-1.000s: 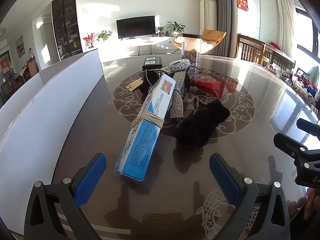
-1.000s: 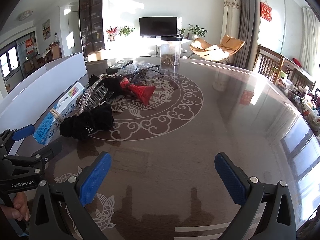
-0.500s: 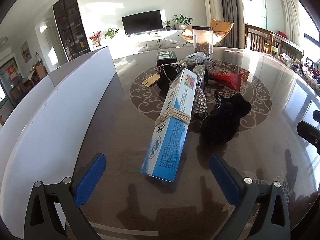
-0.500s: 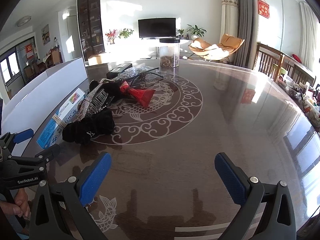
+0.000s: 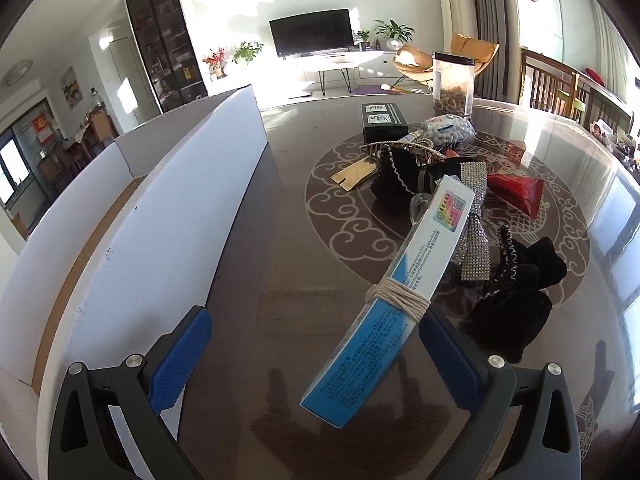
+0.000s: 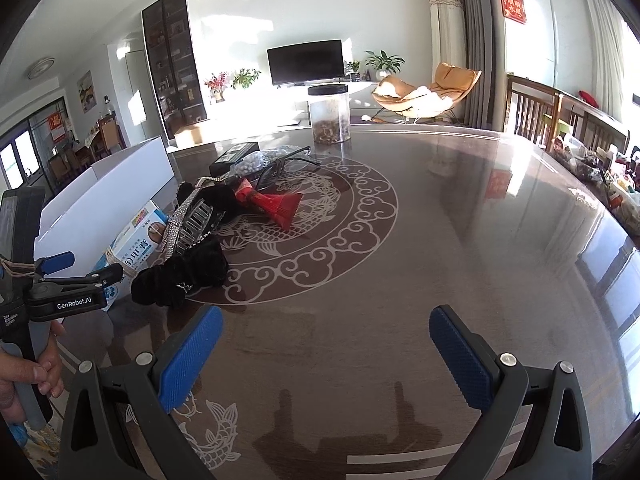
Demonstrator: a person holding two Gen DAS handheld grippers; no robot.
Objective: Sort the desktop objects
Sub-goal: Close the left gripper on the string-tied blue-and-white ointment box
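The blue box (image 5: pixel 394 294), wrapped with string (image 5: pixel 400 300), lies on the tabletop (image 5: pixel 288 264) between the left claw (image 5: pixel 316 356) fingers, closer to the right one. That claw's wide open, gripping nothing. Black velvet scrunchie (image 5: pixel 516 304) sits just right. Right claw (image 6: pixel 326 354) is also wide open and empty over bare tabletop.

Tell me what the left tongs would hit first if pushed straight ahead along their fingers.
Probably the blue and white box bound with string. Its near end already lies between the open fingers of the left tongs, nearer the right finger. Depth is unclear, so the dark table beneath could come first.
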